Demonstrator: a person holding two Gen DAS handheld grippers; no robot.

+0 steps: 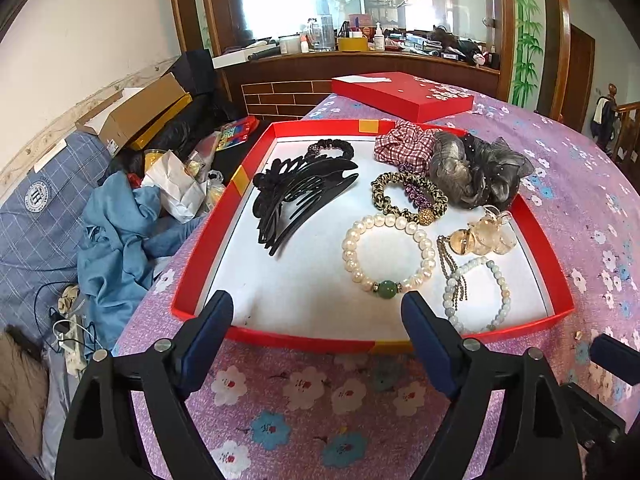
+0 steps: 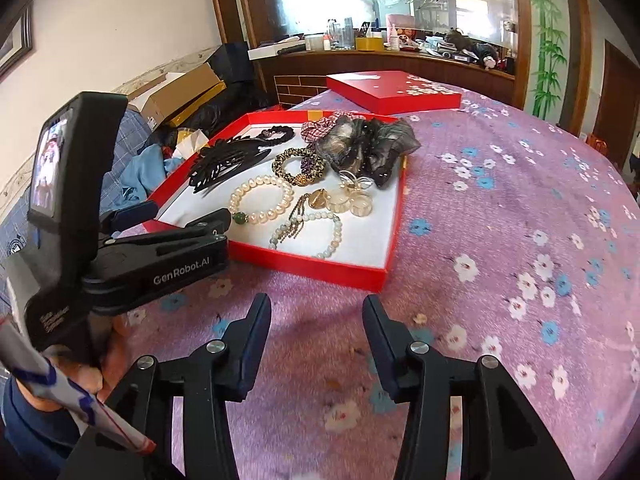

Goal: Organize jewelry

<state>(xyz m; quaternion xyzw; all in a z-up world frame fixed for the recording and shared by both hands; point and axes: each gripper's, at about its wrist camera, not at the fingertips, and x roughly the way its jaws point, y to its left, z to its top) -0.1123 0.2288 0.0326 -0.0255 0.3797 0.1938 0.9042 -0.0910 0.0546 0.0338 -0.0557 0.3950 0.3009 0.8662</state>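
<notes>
Purple flowered tablecloth [image 2: 500, 208] (wooden-framed mirror [image 2: 400, 0] behind), cluttered room.

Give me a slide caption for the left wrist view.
Open left gripper at the near edge of a red tray holding a pearl bracelet, black hair claw and scrunchies.

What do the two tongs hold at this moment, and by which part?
Nothing is held. The left tongs stand open over the near edge of the red tray, and the right tongs stand open above the purple flowered cloth.

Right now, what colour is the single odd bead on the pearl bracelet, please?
Green bead, clearest in the left wrist view.
</notes>
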